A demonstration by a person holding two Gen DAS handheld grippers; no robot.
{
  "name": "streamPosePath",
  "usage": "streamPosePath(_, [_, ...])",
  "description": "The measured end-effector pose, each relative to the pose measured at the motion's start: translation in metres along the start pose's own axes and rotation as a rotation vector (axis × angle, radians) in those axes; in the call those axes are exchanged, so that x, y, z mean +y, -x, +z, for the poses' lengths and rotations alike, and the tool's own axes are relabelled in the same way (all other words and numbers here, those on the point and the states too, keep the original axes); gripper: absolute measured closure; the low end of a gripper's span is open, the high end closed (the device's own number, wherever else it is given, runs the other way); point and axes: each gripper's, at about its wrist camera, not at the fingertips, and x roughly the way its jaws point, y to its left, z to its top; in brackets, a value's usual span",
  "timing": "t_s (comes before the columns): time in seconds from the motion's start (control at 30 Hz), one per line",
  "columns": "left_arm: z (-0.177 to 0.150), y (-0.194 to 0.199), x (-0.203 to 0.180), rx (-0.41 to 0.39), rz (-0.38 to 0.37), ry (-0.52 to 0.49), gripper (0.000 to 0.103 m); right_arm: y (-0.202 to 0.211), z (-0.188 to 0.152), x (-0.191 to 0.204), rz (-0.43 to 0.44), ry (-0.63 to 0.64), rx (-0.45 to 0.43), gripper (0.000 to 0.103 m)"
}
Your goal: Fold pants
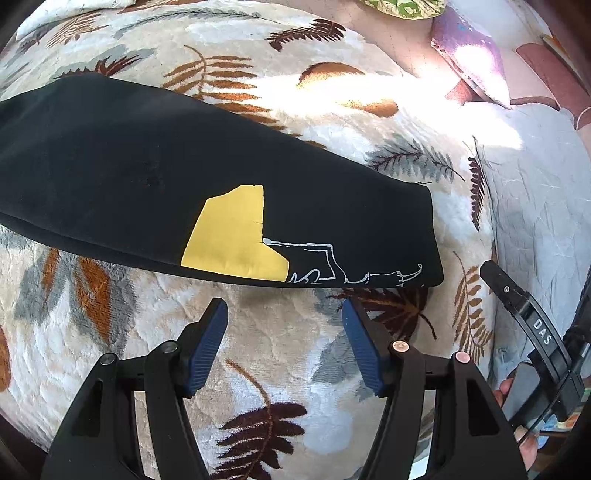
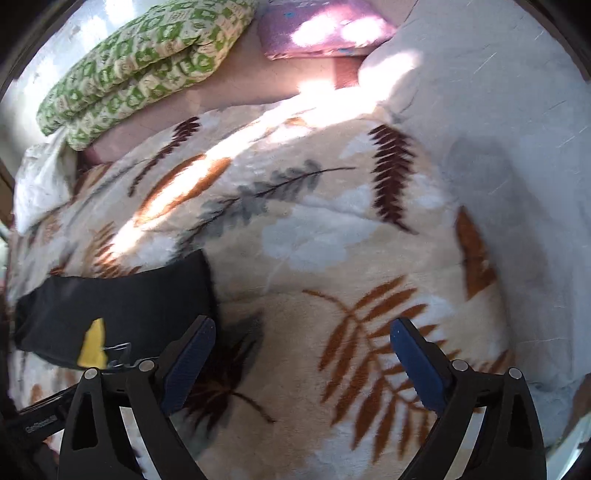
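Note:
Black pants [image 1: 129,177] lie flat across a leaf-patterned blanket [image 1: 273,354], with a yellow patch [image 1: 229,236] and white line drawing near the hem at the right. My left gripper [image 1: 284,314] hovers open just in front of the near edge, nothing between its blue pads. In the right wrist view the pants [image 2: 110,310] lie at lower left, the hem end near my left finger. My right gripper [image 2: 303,332] stands open over bare blanket [image 2: 332,258], holding nothing. The right gripper's black body [image 1: 532,321] shows at the left wrist view's right edge.
A green patterned folded quilt [image 2: 140,62] and a purple cushion [image 2: 321,29] lie at the far end. A white sheet [image 2: 517,147] covers the right side. A hand [image 1: 517,402] shows at the lower right of the left wrist view.

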Motion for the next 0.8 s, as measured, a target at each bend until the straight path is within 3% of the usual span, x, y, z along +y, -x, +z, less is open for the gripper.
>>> streamPosePath(0.07, [0.000, 0.001, 0.003, 0.001, 0.002, 0.031, 0.039, -0.009, 0.002, 0.003, 0.097, -0.018, 0.049, 0.008])
streamPosePath(0.13, [0.000, 0.000, 0.006, 0.010, -0.018, 0.082, 0.039, -0.014, 0.005, 0.004, 0.115, -0.031, 0.046, 0.007])
streamPosePath(0.3, [0.005, -0.016, 0.003, 0.083, -0.082, 0.185, 0.039, -0.050, 0.015, 0.001, 0.222, -0.130, 0.147, 0.007])
streamPosePath(0.4, [0.009, -0.023, -0.003, 0.079, -0.089, 0.220, 0.039, -0.068, 0.018, 0.001, 0.279, -0.177, 0.186, 0.005])
streamPosePath(0.8, [0.032, -0.035, -0.014, 0.043, -0.085, 0.246, 0.039, -0.065, 0.026, -0.002, 0.427, -0.240, 0.162, 0.007])
